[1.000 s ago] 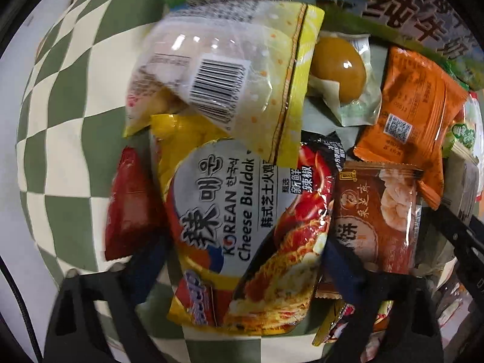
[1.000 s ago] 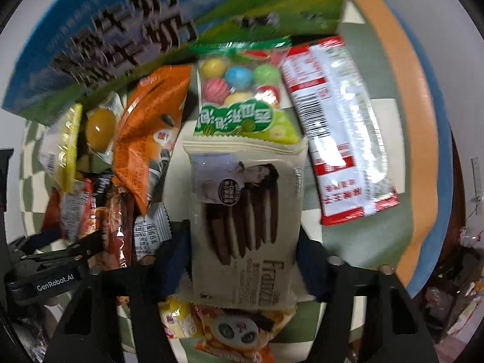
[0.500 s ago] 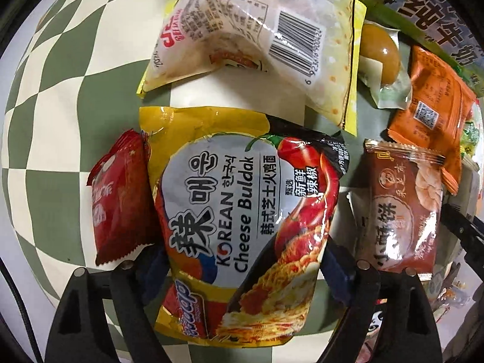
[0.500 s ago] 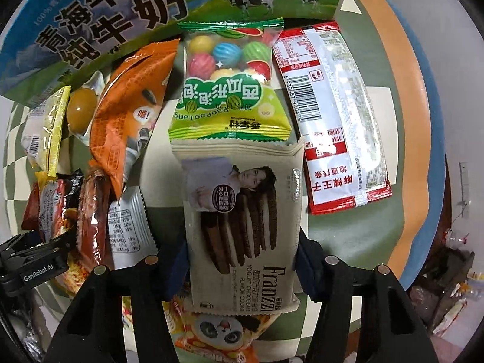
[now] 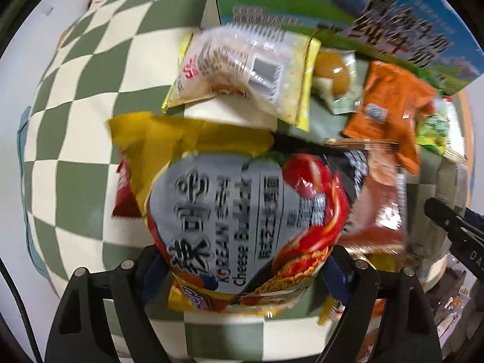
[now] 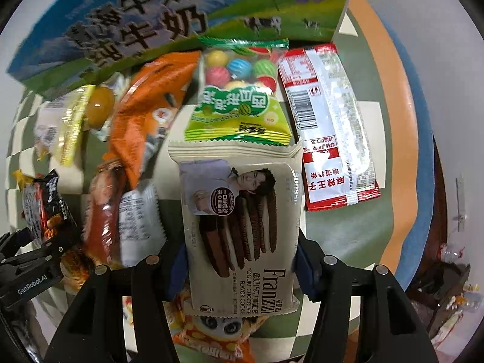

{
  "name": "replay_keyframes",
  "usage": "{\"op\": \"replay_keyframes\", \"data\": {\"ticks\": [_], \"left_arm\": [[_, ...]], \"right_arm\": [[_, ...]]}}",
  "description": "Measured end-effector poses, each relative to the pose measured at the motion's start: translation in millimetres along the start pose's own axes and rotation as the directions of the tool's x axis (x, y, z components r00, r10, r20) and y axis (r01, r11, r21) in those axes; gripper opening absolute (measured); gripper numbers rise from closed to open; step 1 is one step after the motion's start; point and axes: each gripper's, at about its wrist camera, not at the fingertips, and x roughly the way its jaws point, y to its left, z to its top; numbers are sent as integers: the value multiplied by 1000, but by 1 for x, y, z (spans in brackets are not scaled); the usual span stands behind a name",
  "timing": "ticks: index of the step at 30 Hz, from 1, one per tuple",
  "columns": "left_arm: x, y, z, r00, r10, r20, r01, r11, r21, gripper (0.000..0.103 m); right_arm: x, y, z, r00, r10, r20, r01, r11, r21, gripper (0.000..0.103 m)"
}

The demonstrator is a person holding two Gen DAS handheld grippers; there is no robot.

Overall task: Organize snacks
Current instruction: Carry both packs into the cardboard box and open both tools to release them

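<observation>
Left gripper (image 5: 242,272): fingers wide but closing a little, squeezing the Cheese Buldak noodle bag (image 5: 242,211).
What changed: half a second ago the bag lay flat among the snacks; now it is lifted, looming big and blurry over the checkered table (image 5: 75,136).
Right gripper (image 6: 239,269): fingers narrowing on the Franzzi cookie pack (image 6: 239,227) (same spot as before).
Meaning: both snacks look ready to move, maybe toward the milk carton box (image 6: 136,24).
</observation>
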Motion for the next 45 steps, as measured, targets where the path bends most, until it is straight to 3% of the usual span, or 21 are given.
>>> {"op": "replay_keyframes", "data": {"ticks": [6, 11, 13, 19, 22, 25, 29, 35, 39, 44, 45], "left_arm": [[-49, -11, -14, 998, -35, 54, 36, 999, -21, 85], [-114, -19, -4, 984, -80, 158, 84, 996, -16, 85], [-142, -32, 54, 977, -106, 184, 110, 994, -12, 85], [-191, -49, 140, 948, -200, 246, 203, 979, 17, 85], [-203, -56, 190, 943, -219, 251, 222, 975, 19, 85], [-191, -58, 240, 953, -205, 224, 207, 978, 14, 85], [-140, -60, 299, 977, -180, 112, 181, 984, 2, 85], [-68, -75, 341, 986, -164, -42, 163, 986, -15, 85], [-32, -80, 365, 985, -143, -97, 143, 990, -6, 85], [-10, -91, 375, 980, -124, -153, 130, 991, 31, 85], [-7, -92, 378, 980, -127, -153, 134, 990, 39, 85]], "right_arm": [[-46, -6, -4, 993, 100, 64, -98, 995, -31, 61], [-101, -6, 12, 973, 185, 138, -177, 982, -72, 61], [-116, -6, 30, 964, 208, 164, -195, 976, -92, 61], [-172, -1, 90, 923, 299, 242, -273, 952, -136, 61], [-180, 4, 127, 910, 309, 275, -275, 949, -156, 61], [-173, 5, 175, 910, 288, 297, -250, 955, -162, 61], [-141, 7, 230, 931, 265, 252, -233, 961, -150, 61], [-73, 12, 288, 968, 220, 119, -200, 967, -160, 61], [-33, 13, 313, 977, 208, 39, -200, 967, -156, 62], [-1, 16, 335, 981, 196, 0, -194, 969, -152, 63], [4, 16, 337, 981, 194, -4, -192, 970, -151, 68]]}}
